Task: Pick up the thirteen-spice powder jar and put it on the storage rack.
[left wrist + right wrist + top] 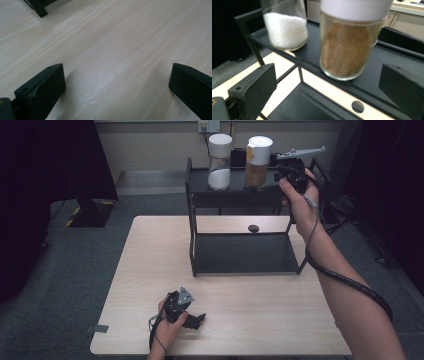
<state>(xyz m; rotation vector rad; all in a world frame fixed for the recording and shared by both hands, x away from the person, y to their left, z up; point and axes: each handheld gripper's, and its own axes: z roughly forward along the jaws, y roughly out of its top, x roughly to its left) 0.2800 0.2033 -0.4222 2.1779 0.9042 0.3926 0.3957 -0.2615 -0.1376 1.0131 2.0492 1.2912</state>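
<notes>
The pale wooden tabletop point(150, 270) carries a black two-tier metal rack point(240, 255) at its far middle; on the rack's top shelf stand two clear glass jars with white lids, well up off the wood. The left one, a glass jar of white grains point(219, 162), sits just beside the glass jar of brown powder point(258, 162), apart by a narrow gap; a small dark round spot point(253, 228) lies on the wood behind the lower shelf.

The right tool point(280, 170) is held level at the top shelf, right of the brown jar; in the right gripper view its black jaws stand wide with the brown jar ahead between them, untouched. The left tool point(192, 320) rests near the front edge of the tabletop, jaws wide over bare wood.

The brown jar looks rigid, smooth, breakable and fairly heavy for its size, being well filled; glass will likely slip under hard pads, so the straight wall below the lid seems the best hold, squarely across the middle.
</notes>
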